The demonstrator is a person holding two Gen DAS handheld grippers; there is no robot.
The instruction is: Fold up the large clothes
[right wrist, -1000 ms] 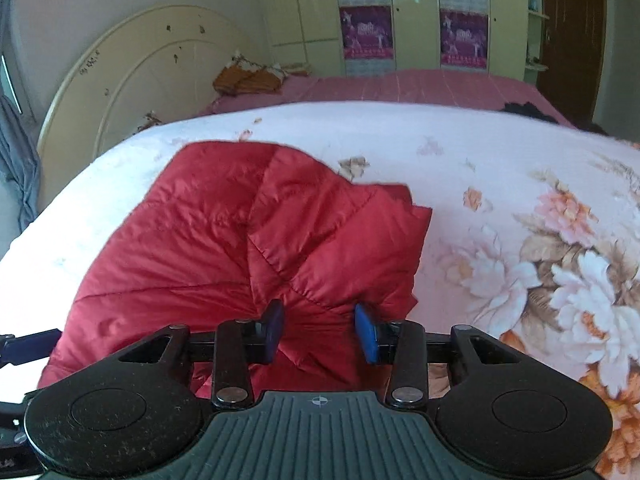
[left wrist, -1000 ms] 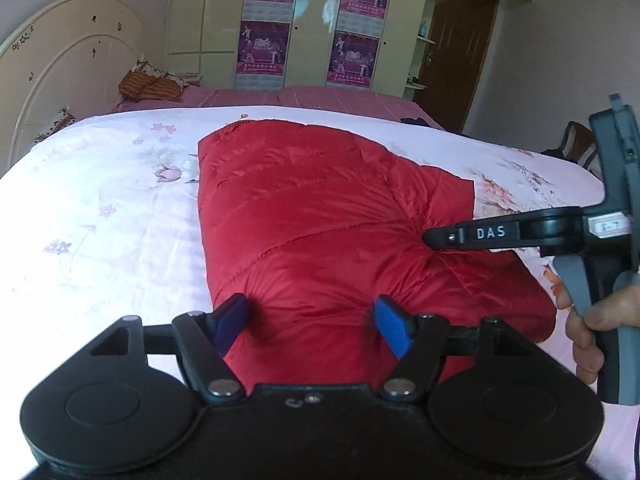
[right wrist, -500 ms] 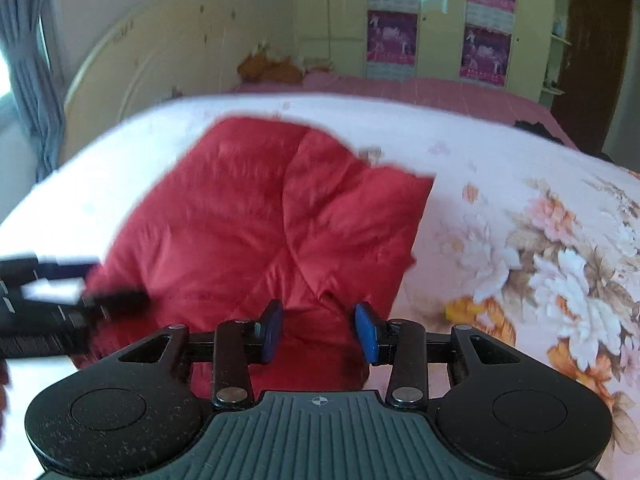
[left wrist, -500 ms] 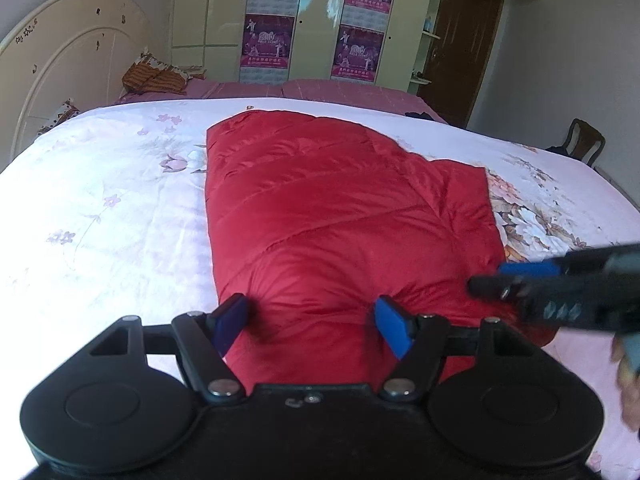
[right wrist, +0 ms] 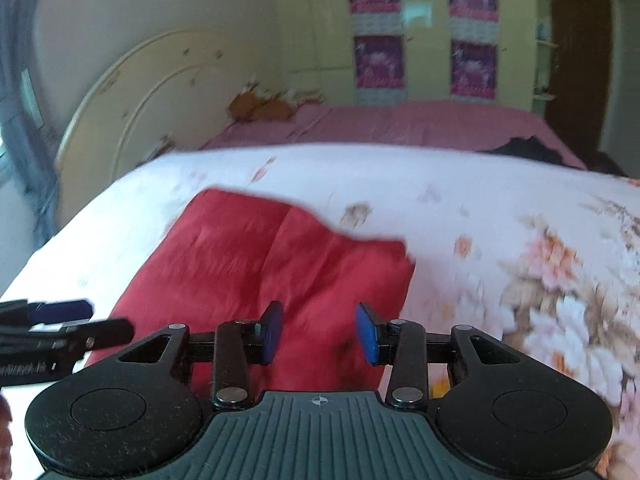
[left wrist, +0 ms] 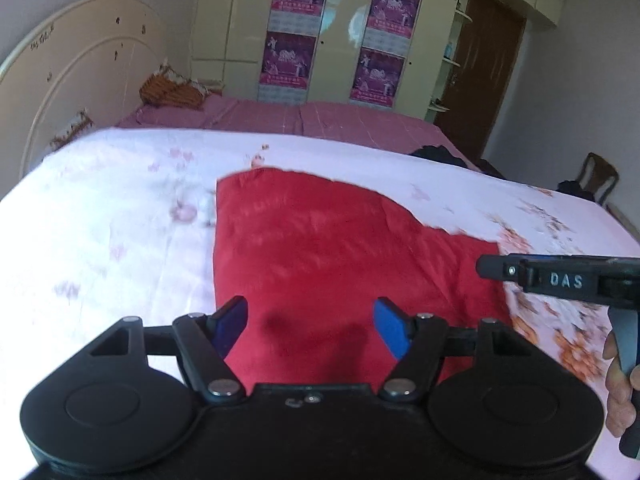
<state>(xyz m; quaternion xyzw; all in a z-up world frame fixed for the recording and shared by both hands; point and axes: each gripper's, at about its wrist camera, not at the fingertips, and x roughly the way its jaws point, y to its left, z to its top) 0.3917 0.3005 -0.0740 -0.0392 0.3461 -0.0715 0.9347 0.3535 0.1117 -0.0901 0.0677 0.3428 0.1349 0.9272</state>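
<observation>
The left gripper (left wrist: 310, 322) has its blue pads set wide apart with nothing pinched between them; only the red padded garment (left wrist: 340, 264) shows through the gap, lying below and beyond the tips. The right gripper (right wrist: 318, 332) also has its jaws apart, though by a narrower gap, and again no cloth is caught between the pads; the same garment (right wrist: 272, 264) fills the space behind them. In the left wrist view the right gripper (left wrist: 490, 267) reaches in from the right edge over the garment's right border, and fingers (left wrist: 618, 384) of the hand holding it show at the lower right. In the right wrist view the left gripper (right wrist: 96, 320) enters from the left edge, just beside the garment's left border. The garment lies flat and folded into a compact slab on the white floral bedspread (left wrist: 100, 240), with its far edge stepped. Beyond the bedspread lies pink bedding (left wrist: 300, 120) with a brown cushion (left wrist: 172, 92) near a cream headboard (left wrist: 80, 80). Cream wardrobes with purple posters (left wrist: 296, 28) and a dark wooden door (left wrist: 480, 76) close the room.
</observation>
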